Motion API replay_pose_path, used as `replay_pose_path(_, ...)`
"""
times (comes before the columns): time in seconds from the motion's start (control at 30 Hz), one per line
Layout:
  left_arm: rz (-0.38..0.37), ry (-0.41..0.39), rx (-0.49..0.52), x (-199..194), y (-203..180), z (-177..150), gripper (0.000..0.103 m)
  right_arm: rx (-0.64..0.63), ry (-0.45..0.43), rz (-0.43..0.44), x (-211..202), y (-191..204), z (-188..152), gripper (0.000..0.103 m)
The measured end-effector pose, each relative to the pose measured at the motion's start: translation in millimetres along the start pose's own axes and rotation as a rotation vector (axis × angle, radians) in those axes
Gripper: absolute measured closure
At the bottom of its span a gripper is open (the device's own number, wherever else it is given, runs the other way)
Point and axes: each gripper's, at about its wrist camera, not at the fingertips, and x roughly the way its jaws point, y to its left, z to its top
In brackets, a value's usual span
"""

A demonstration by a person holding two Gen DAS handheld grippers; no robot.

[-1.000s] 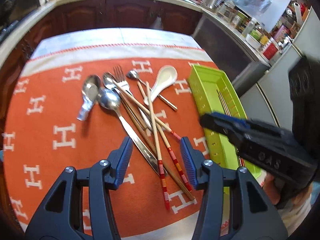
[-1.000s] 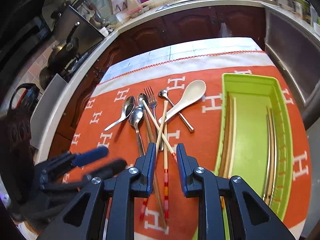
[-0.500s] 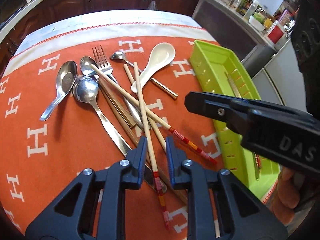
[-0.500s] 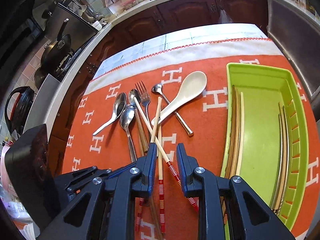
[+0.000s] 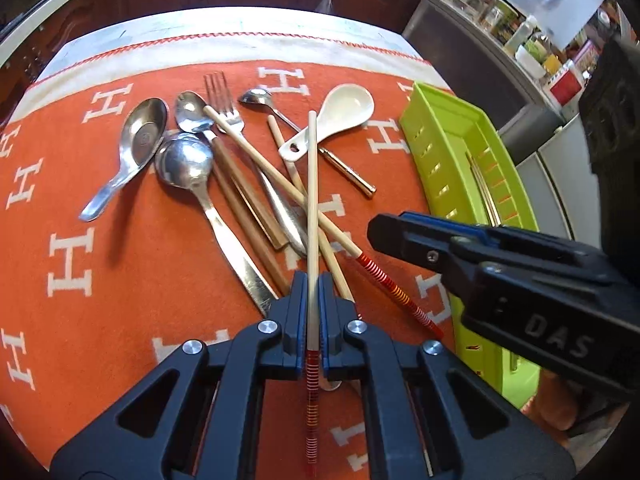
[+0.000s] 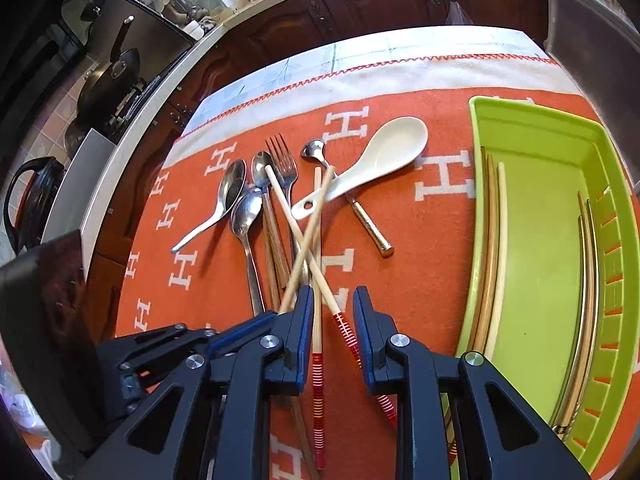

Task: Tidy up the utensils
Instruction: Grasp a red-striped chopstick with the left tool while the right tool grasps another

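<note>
My left gripper is shut on a pale chopstick with a red-striped end, which points away over the heap. That heap of chopsticks, metal spoons, a fork and a white ceramic spoon lies on the orange cloth. My right gripper hovers low over the heap with its jaws apart. Two striped chopsticks lie between them, unpressed. The left gripper shows beside it on the left. The green tray at the right holds several chopsticks.
The right gripper reaches in from the right, between the heap and the green tray. A kitchen counter with a pan and dark cabinets surround the table. The cloth's white border marks the far edge.
Both grippers have come down closer to the heap. The left jaws, wide apart a second ago, have closed on the pale chopstick. The right jaws kept their gap.
</note>
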Motion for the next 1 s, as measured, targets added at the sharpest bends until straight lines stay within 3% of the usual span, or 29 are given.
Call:
replay_pose_path(0.5,-0.017,-0.073,-0.081,-50,30,3,0.1,-0.056,0.075,-0.051,24,18,0,0.082)
replay_pose_path(0.67,-0.018,-0.089,-0.105,-60,37,4,0.1,-0.071,0.103,-0.069,38,19,-1,0.093)
replay_pose_path(0.83,-0.013,-0.091,-0.129,-66,43,1,0.1,-0.124,0.058,-0.102,35,29,-5,0.097)
replay_pose_path(1.0,-0.012,-0.098,-0.152,-73,47,0,0.1,-0.163,0.015,-0.064,18,44,-8,0.098)
